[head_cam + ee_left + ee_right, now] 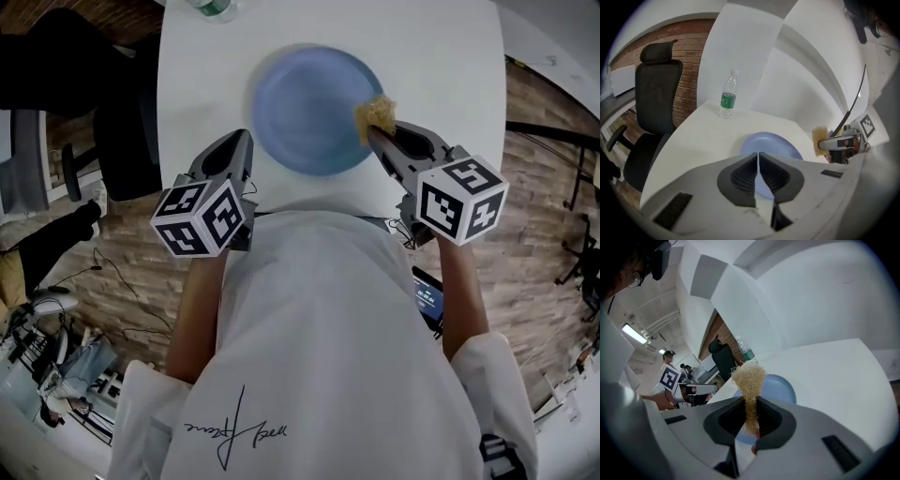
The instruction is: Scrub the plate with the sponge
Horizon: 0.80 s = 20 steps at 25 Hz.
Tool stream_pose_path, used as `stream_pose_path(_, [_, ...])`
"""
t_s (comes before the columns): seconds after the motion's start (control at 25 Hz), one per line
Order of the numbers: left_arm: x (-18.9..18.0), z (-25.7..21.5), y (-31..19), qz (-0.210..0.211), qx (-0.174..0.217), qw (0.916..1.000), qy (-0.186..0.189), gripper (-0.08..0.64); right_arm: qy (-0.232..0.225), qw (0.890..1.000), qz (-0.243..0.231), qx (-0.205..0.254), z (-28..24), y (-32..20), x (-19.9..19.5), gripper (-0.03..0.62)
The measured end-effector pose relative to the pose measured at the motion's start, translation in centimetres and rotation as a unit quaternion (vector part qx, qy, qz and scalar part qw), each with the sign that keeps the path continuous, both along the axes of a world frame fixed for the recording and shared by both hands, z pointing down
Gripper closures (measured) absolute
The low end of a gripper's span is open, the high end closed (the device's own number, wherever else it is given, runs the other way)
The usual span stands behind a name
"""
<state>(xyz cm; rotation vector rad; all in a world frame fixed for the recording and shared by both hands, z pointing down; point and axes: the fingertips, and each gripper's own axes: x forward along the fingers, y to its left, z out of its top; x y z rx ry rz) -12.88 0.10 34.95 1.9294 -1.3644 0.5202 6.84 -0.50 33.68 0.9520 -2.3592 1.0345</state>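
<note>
A round blue plate (309, 112) lies on the white table (441, 66) in front of me; the left gripper view shows the plate (783, 143) just past the jaws. My right gripper (377, 133) is shut on a yellow fibrous sponge (377, 114) at the plate's right rim. In the right gripper view the sponge (749, 378) sticks up from the gripper (751, 414) above the plate (780, 385). My left gripper (246, 141) sits at the plate's left edge. Its jaws (758, 157) stand a narrow slit apart with nothing between them.
A clear water bottle (211, 7) with a green label stands at the table's far edge, also seen in the left gripper view (727, 96). A black office chair (656, 98) stands off the table's left side. The floor around is brick-patterned.
</note>
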Motion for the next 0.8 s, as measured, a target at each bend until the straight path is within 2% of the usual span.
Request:
stream_pose_path(0.16, [-1.8,1.7,-1.6,-0.017,-0.019,0.9996,-0.016,0.529,0.014,1.000,0.007,-0.004,0.7,-1.3,-0.4,0.551])
stream_pose_path(0.28, [-2.2,2.7,-2.5,-0.019,-0.033,0.9993,-0.005,0.472,0.024,1.000,0.008,-0.010,1.5,-2.0,-0.6,0.552])
stream_pose_path(0.44, [-1.9,4.2,-3.3,-0.009,-0.047,0.9988,0.003,0.445,0.054,0.998,0.008,-0.014,3.0,-2.6,-0.6,0.551])
stream_pose_path(0.8, [-1.1,7.6,-3.2,0.002,-0.088,0.9960,0.017,0.443,0.079,0.996,0.012,-0.028,4.6,-3.4,-0.5,0.551])
